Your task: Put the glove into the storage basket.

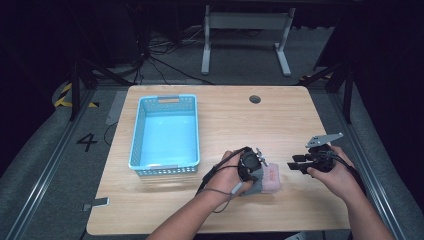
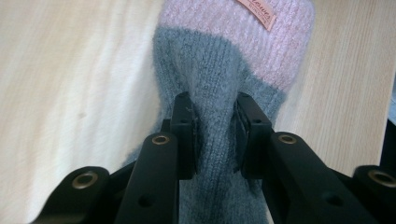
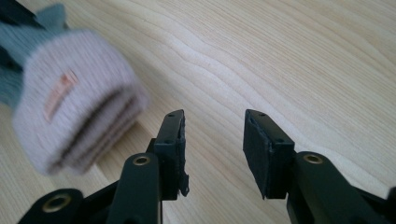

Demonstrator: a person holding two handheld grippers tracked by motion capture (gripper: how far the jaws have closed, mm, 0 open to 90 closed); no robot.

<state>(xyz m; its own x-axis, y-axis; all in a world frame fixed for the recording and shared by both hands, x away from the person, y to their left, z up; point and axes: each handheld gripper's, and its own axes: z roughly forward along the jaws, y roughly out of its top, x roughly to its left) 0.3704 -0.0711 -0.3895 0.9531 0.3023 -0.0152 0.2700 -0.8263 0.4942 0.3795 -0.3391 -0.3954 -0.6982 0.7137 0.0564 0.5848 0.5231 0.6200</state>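
Observation:
A knitted grey glove with a pink cuff (image 1: 267, 181) lies near the table's front edge, right of centre. My left gripper (image 2: 215, 126) is shut on its grey part, the pads pinching a fold of the wool, and the pink cuff (image 2: 243, 35) with a small label hangs beyond the jaws. In the high view the left gripper (image 1: 252, 170) sits over the glove. My right gripper (image 1: 294, 166) is just right of it, open, with nothing between its fingers. In the right gripper view the gripper (image 3: 214, 140) points at bare wood, the glove's cuff (image 3: 74, 116) to its left.
A light blue plastic basket (image 1: 165, 134) stands on the left half of the wooden table (image 1: 260, 120). A round cable hole (image 1: 255, 99) sits near the far edge. The table's front edge is close behind both hands.

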